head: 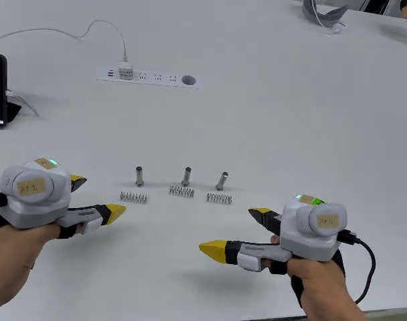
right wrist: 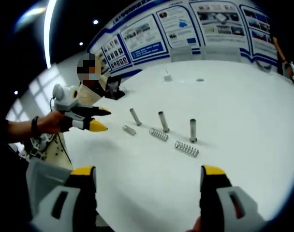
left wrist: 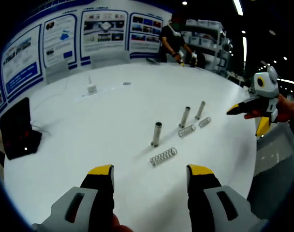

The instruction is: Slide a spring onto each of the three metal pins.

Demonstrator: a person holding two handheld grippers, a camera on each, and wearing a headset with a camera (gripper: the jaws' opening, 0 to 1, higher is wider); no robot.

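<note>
The springs (head: 181, 192) are lying loose on the white worktop (head: 290, 134), one in front of each pin on the side nearer the claws. None is sitting on a pin yet, so the task is judged to be at its opening step. The three metal pins (head: 186, 176) are standing in a short row, silvery and slim. The springs are showing as small, thin-wired coils, likely to roll or squash under a hard pinch.

The left claw (head: 96, 196) is hovering just off the left end of the row, its yellow-tipped jaws standing wide apart and holding nothing. In the left gripper view the nearest spring (left wrist: 163, 156) is lying straight ahead of the jaws. The right claw (head: 235, 231) is hanging nearer the person, right of the row, and its jaws are also gaping wide and empty.

The next move is probably calling for one claw to come down over a spring, close gently across its coils, then line its bore up with a pin top. Well beyond both claws a power strip (head: 148, 77) is lying.
</note>
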